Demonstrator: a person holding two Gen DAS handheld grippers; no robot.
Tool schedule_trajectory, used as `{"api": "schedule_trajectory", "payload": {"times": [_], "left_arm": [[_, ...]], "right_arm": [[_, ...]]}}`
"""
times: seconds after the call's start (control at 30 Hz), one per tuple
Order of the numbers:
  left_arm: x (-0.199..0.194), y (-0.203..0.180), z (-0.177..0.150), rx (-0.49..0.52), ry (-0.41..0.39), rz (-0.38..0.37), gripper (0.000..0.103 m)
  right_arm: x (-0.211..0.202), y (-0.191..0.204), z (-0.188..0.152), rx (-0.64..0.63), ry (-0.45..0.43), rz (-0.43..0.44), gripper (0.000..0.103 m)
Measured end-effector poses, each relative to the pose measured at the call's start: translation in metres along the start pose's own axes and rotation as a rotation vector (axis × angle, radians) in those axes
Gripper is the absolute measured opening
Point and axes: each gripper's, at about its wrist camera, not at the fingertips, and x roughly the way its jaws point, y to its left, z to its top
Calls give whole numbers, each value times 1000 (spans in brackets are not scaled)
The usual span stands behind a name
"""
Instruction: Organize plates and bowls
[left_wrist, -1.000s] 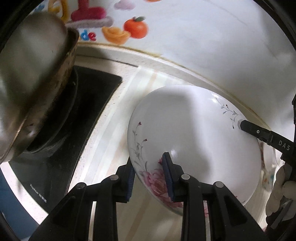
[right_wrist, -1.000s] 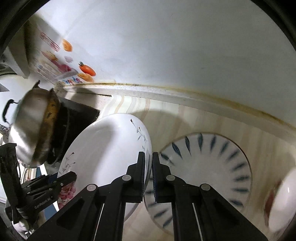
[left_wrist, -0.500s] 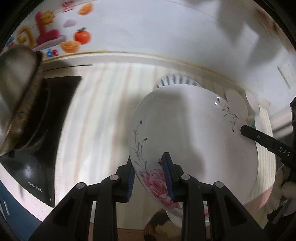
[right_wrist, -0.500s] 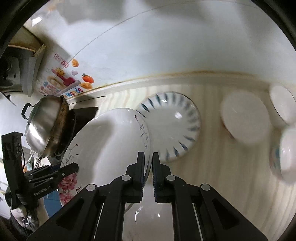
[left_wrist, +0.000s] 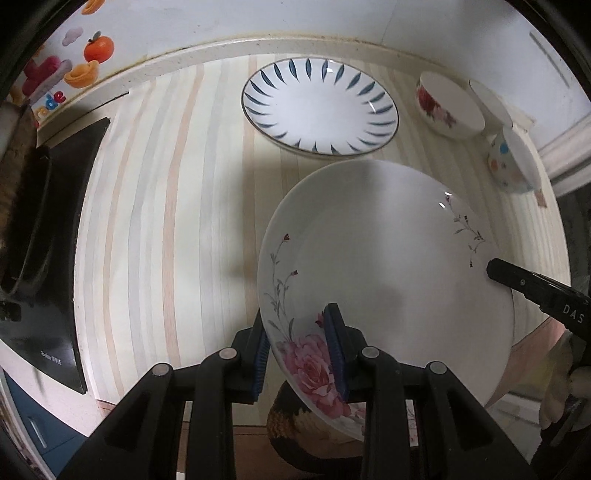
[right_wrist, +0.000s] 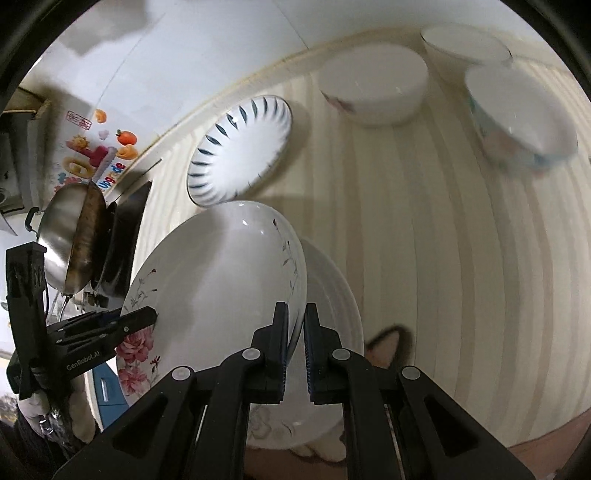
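Note:
A white plate with pink roses (left_wrist: 388, 266) is held above the counter by both grippers. My left gripper (left_wrist: 299, 347) is shut on its near rim at the rose print. My right gripper (right_wrist: 295, 347) is shut on the opposite rim; its finger shows in the left wrist view (left_wrist: 517, 280). The plate (right_wrist: 218, 288) is tilted in the right wrist view. A white plate with blue leaf marks (left_wrist: 319, 105) lies flat on the counter beyond it. Another white plate (right_wrist: 332, 295) shows under the held one.
Three bowls stand at the back right: a rose one (left_wrist: 447, 105), a plain white one (left_wrist: 487, 101), a dotted one (left_wrist: 513, 162). A black stove (left_wrist: 48, 236) with a steel wok (right_wrist: 74, 236) is at the left. A cat (right_wrist: 388, 343) is below the counter's front edge.
Both grippers have carried the rose plate away from the stove toward the right and pulled back; the blue-leaf plate and the bowls have come into full view.

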Motion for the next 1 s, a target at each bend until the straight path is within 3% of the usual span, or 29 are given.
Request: {"api": "schedule_trajectory", "payload": {"times": [1.0], "left_arm": [[38,-23,-14,80,107,82,26]], "right_arm": [[20,-18,-15,46,117,-48,9]]}}
